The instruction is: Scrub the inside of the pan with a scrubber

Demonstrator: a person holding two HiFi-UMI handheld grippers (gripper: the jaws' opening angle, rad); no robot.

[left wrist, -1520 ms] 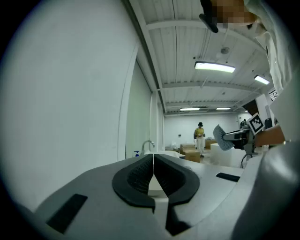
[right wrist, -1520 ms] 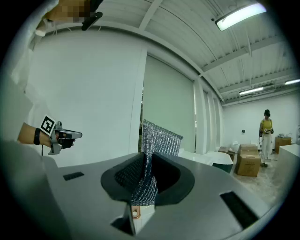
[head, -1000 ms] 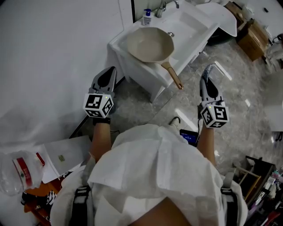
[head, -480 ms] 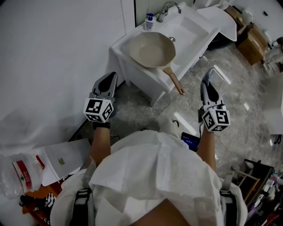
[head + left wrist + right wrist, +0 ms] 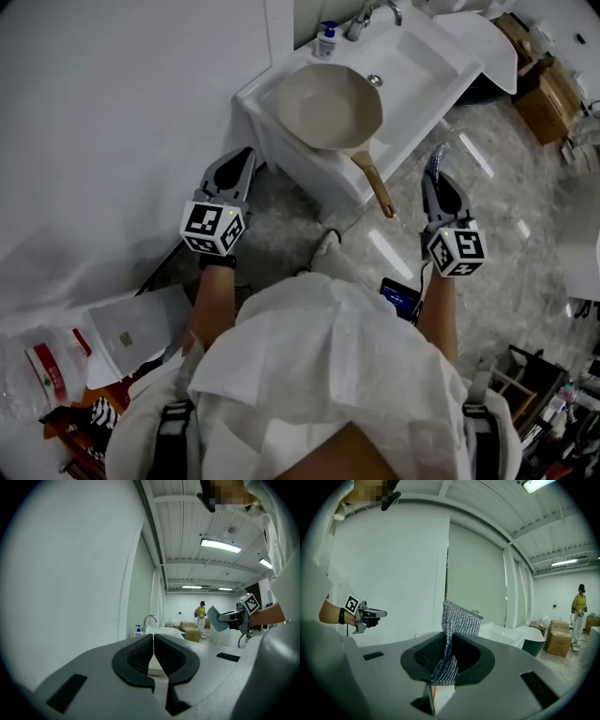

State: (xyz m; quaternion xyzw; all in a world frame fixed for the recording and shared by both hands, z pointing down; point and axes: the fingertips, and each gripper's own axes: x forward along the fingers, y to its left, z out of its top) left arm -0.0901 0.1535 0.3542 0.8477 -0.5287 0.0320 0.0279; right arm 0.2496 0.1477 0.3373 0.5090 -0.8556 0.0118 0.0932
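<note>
A cream pan [image 5: 330, 105] with a wooden handle [image 5: 375, 186] rests on the near corner of a white sink [image 5: 412, 58], its handle sticking out over the floor. My right gripper [image 5: 437, 161] hangs right of the handle, shut on a silver mesh scrubber [image 5: 455, 631] that stands up between its jaws. My left gripper [image 5: 246, 157] is held left of the sink's front corner, shut with nothing between its pads [image 5: 140, 657]. Both grippers are short of the sink and touch neither it nor the pan.
A faucet [image 5: 375, 13] and a soap bottle [image 5: 326, 37] stand at the sink's back edge. A white wall [image 5: 112, 112] runs along the left. Papers and a plastic bottle [image 5: 37, 370] lie on the floor at lower left. Cardboard boxes [image 5: 553, 94] sit at the far right, and a person in yellow [image 5: 580, 611] stands far off.
The view has closed in on the sink: the pan sits lower and larger in the head view, and both grippers stand nearer to it. Both grips are unchanged.
</note>
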